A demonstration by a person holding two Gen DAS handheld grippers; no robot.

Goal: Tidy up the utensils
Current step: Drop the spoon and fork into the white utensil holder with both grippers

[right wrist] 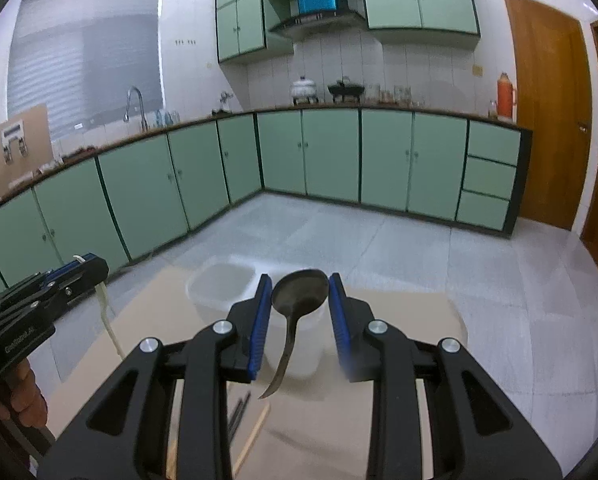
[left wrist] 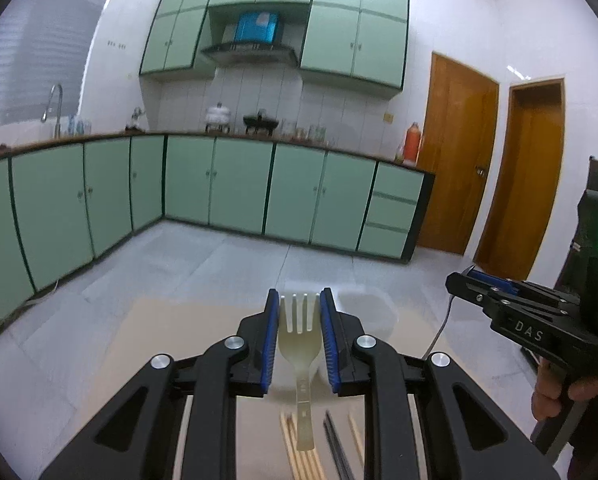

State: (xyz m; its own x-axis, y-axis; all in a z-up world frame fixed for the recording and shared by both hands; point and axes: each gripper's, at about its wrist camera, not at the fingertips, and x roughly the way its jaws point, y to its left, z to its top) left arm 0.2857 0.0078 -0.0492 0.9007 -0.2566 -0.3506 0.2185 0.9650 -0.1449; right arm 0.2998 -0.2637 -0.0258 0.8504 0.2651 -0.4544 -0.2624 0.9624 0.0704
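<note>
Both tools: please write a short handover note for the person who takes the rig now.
Left tool: shut on the pale plastic fork, held by its head, handle hanging down.
Right tool: shut on the dark spoon, held by its bowl, handle hanging down.
Both are lifted above the table, with the clear plastic container just ahead.
Left on the table: wooden chopsticks and black chopsticks.
Done: fork and spoon picked up.
To do: probably place both in the container, then collect the chopsticks.
</note>
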